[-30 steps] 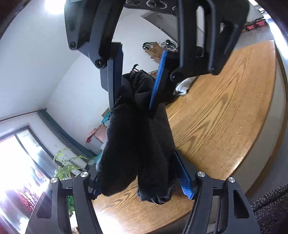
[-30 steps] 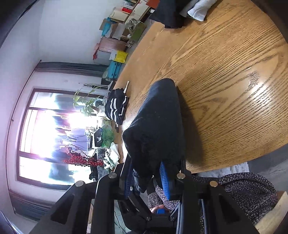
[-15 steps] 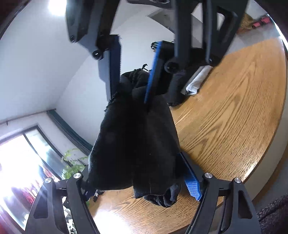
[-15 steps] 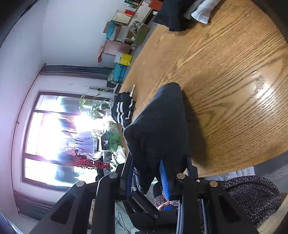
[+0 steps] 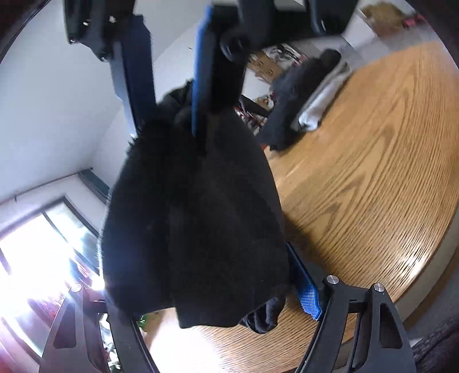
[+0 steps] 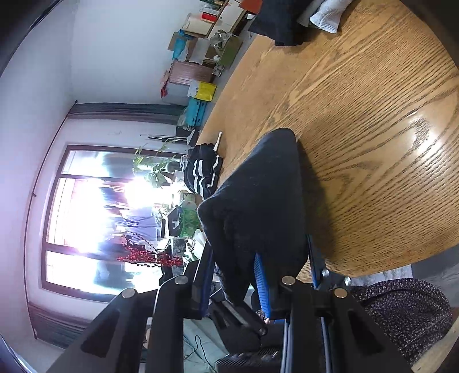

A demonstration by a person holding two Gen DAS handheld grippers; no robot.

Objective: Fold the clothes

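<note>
A black knit garment (image 5: pixel 195 218) hangs doubled between my two grippers above the round wooden table (image 5: pixel 373 178). My left gripper (image 5: pixel 200 289) is shut on its lower end; one blue pad (image 5: pixel 305 289) shows beside the cloth. My right gripper (image 5: pixel 172 86) comes in from the top of the left wrist view and is shut on the garment's upper end. In the right wrist view the garment (image 6: pixel 258 206) drapes out of the right gripper (image 6: pixel 235 275) over the table (image 6: pixel 373 114) edge.
A pile of dark and white clothes (image 5: pixel 304 100) lies at the table's far side, also in the right wrist view (image 6: pixel 298 20). A black striped garment (image 6: pixel 202 169) lies at the table's left edge. Boxes, plants and a bright window stand beyond.
Both grippers have lifted the garment and moved closer to the camera; it fills more of the left wrist view. The far clothes pile has come more into sight.
</note>
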